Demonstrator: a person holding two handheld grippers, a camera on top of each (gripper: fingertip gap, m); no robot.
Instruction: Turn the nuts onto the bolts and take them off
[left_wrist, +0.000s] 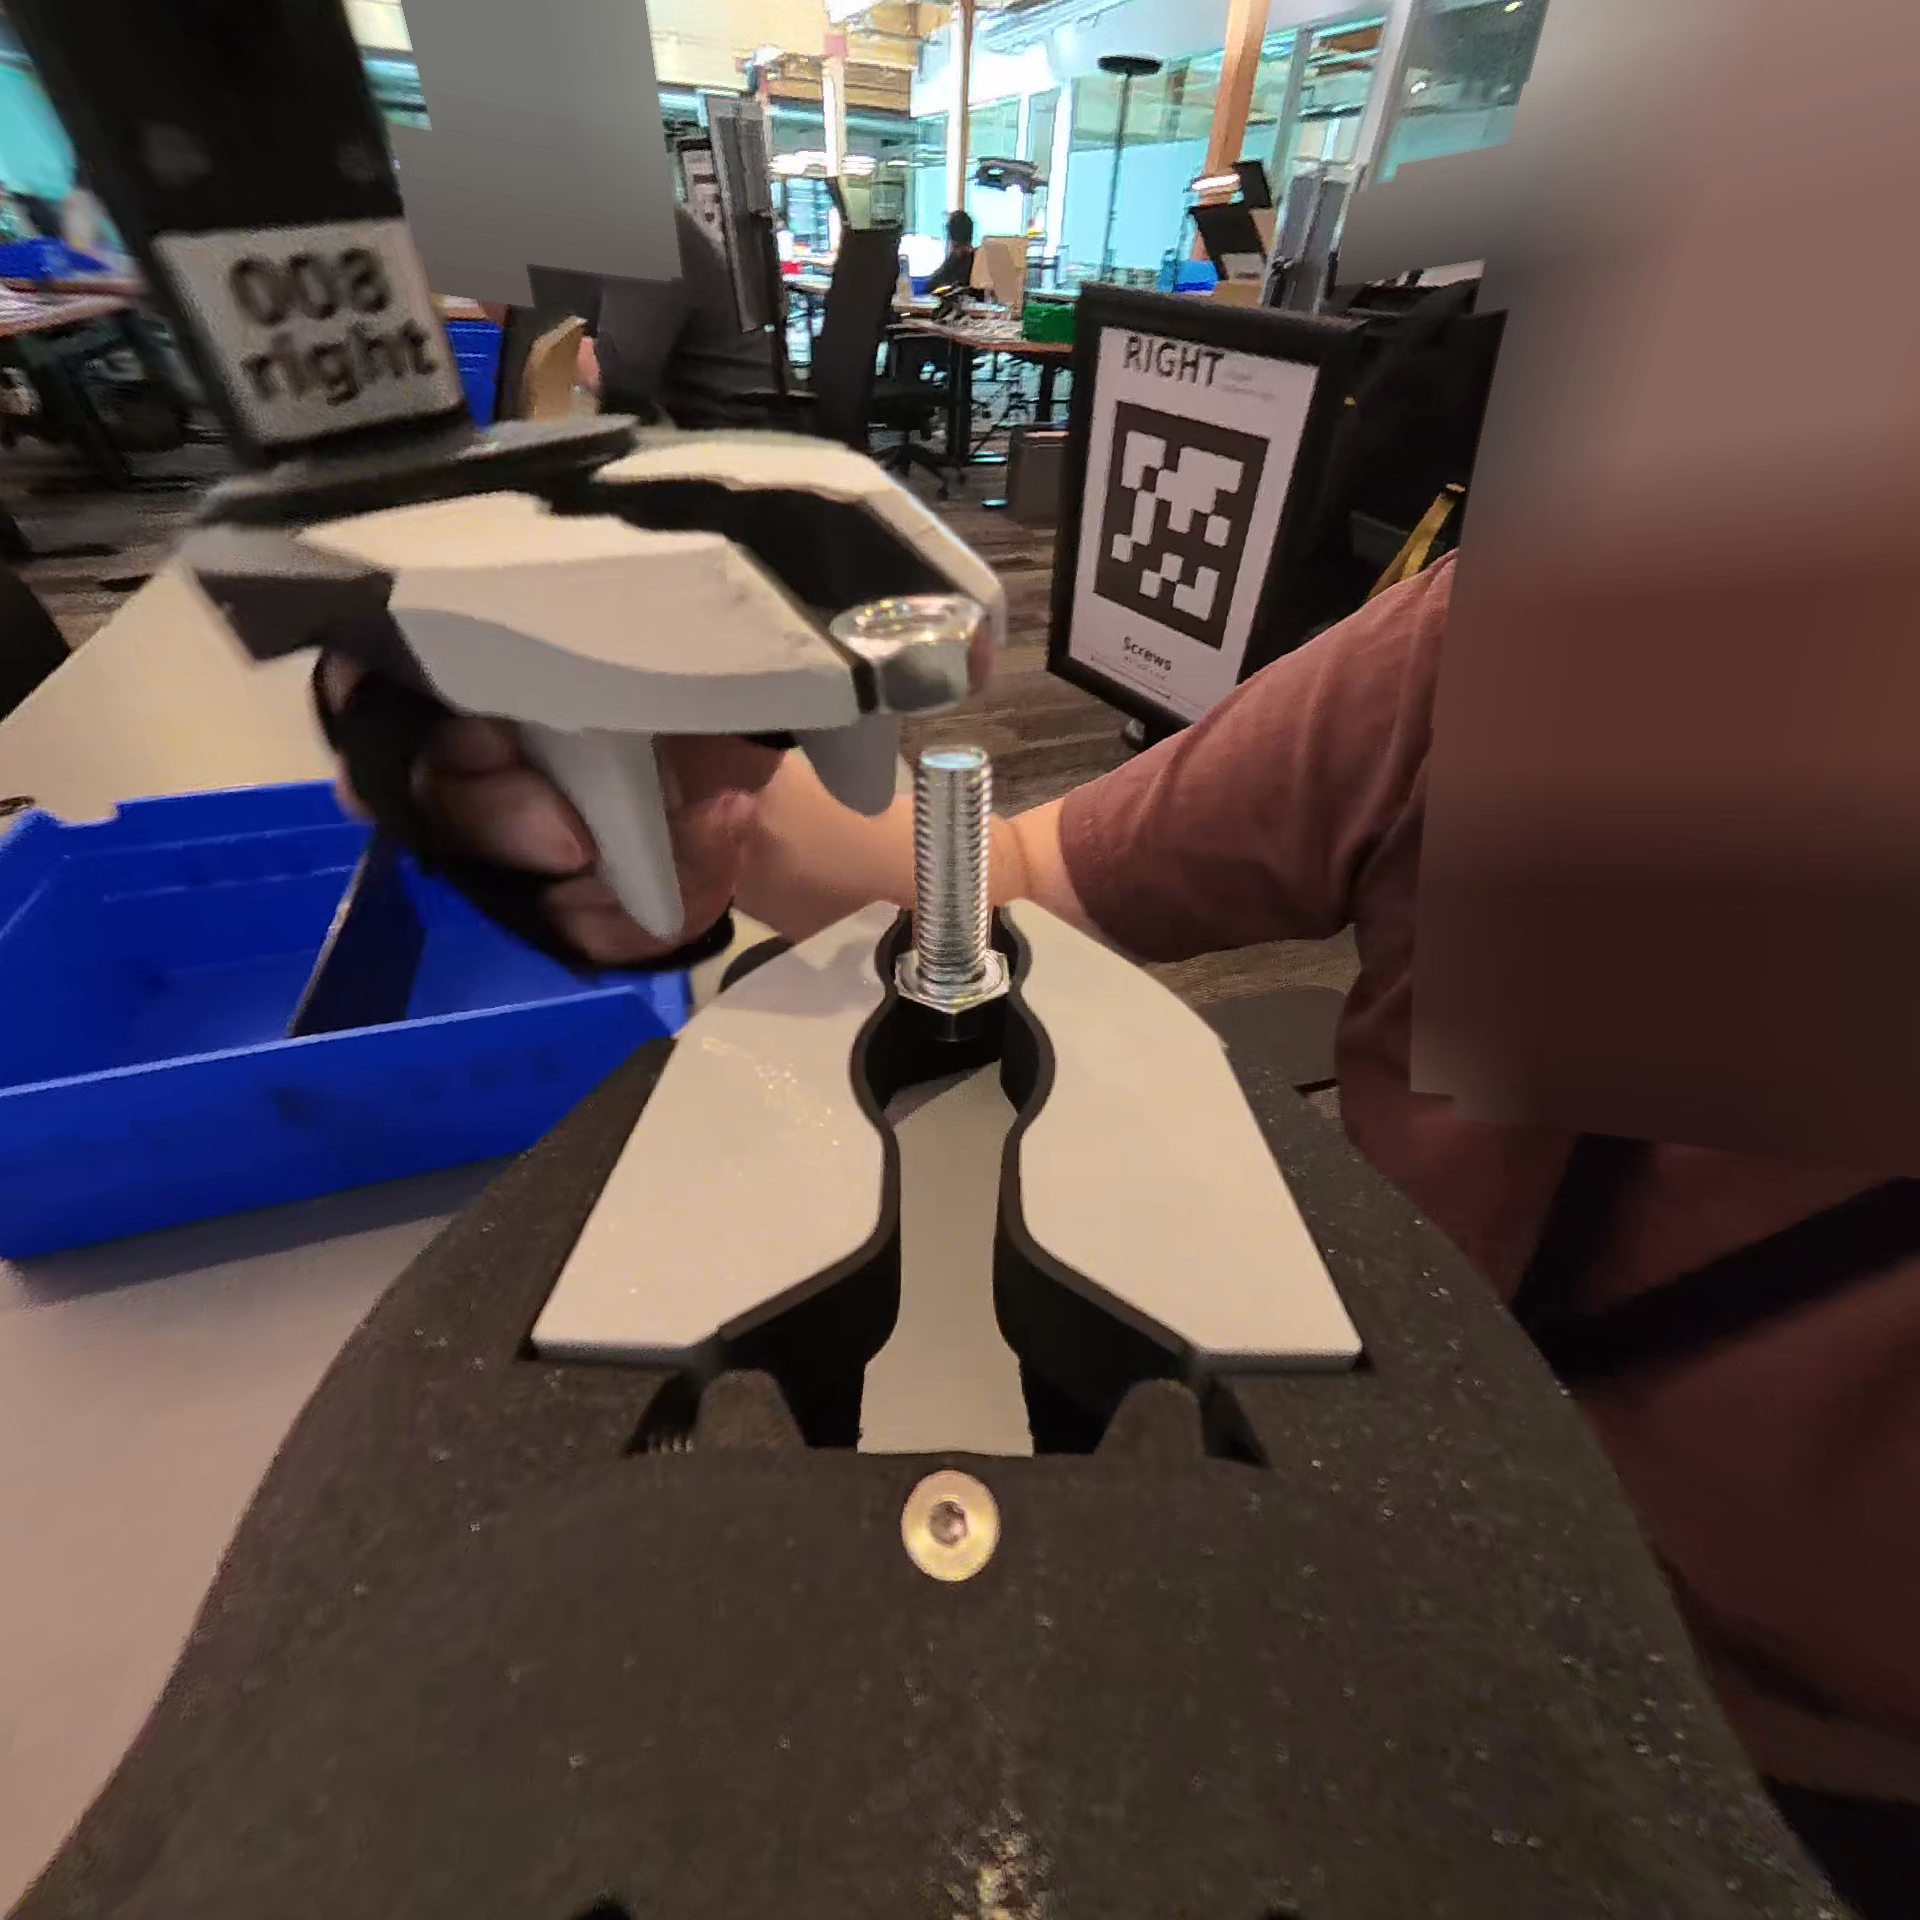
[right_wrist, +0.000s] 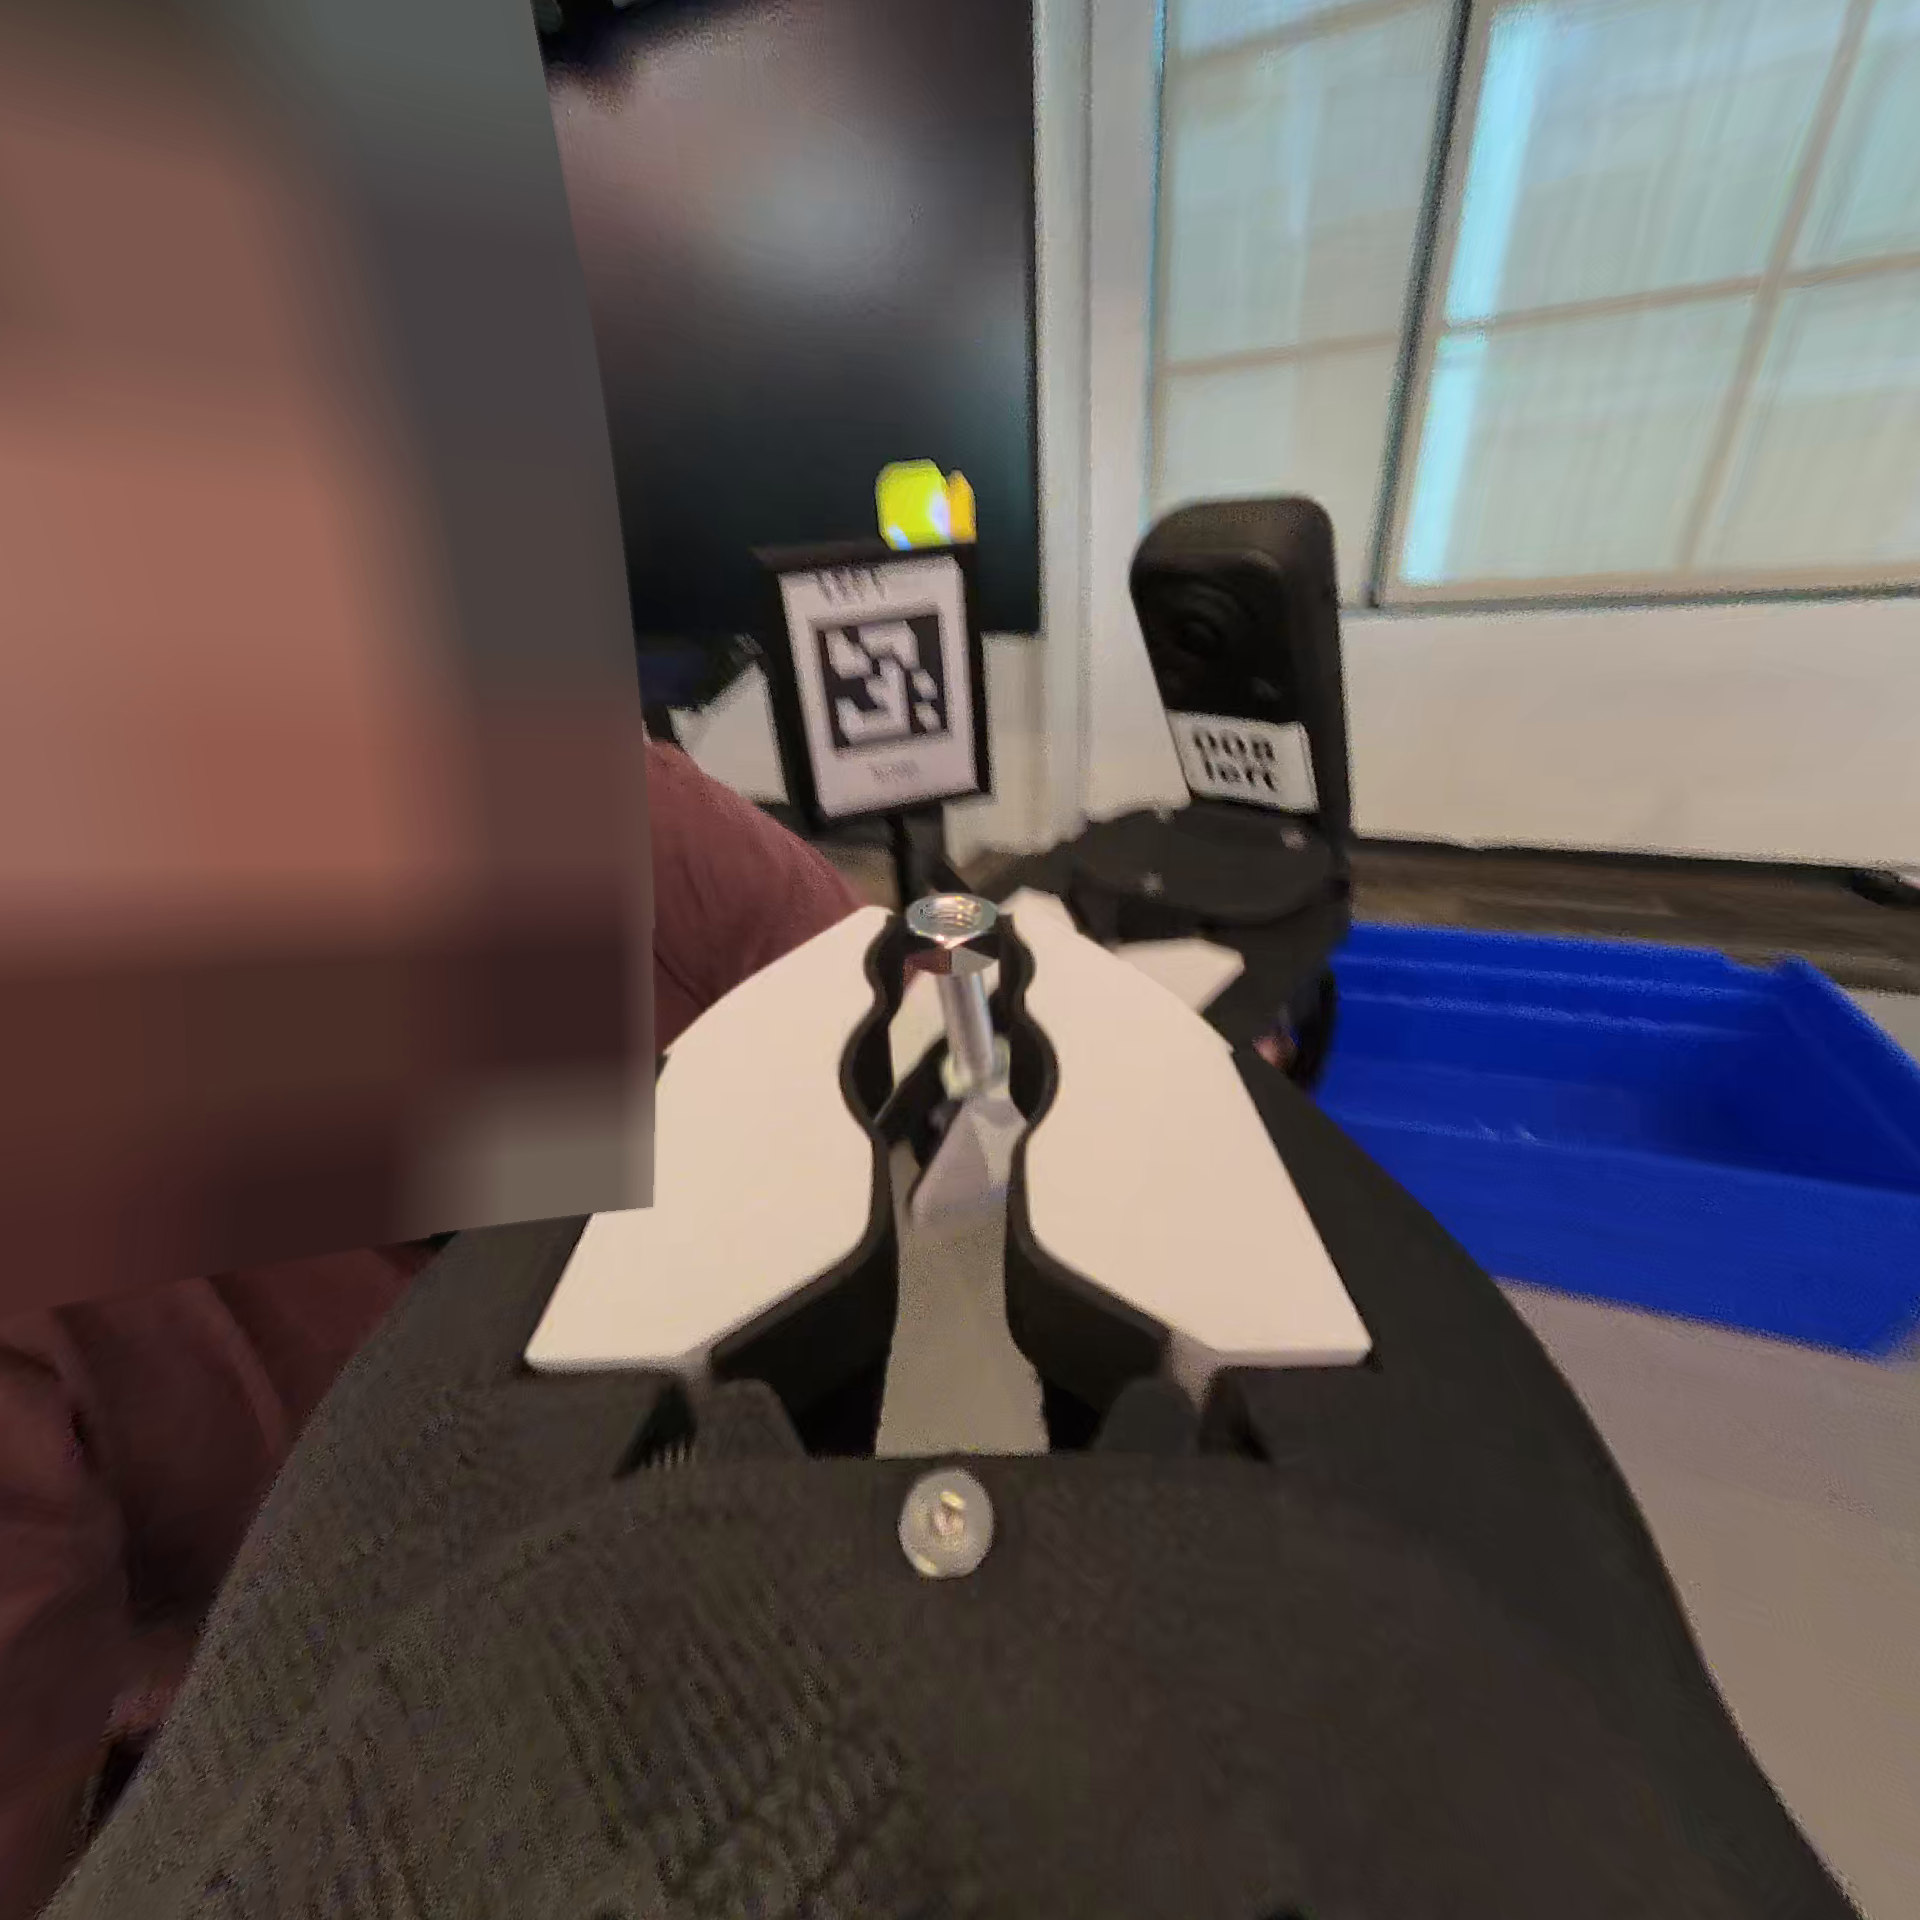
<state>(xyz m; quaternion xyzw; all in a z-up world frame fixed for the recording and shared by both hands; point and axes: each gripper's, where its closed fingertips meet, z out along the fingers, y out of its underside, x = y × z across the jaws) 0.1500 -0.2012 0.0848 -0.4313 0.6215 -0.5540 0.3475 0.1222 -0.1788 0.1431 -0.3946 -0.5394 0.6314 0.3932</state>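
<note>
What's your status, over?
Left gripper shut on bolt, upright. Right gripper shut on nut, above the bolt's tip, not touching. Nothing between them.

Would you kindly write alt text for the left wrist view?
The left hand-held gripper clamps an upright bolt by its head, while the right hand-held gripper holds a nut just above the bolt's tip, not touching. A blue bin sits left.

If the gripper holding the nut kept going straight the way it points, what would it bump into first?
Probably nothing nearby: the right gripper points over the bolt, which stands below the nut. Farther on stands a marker sign, though depth is unclear.
</note>
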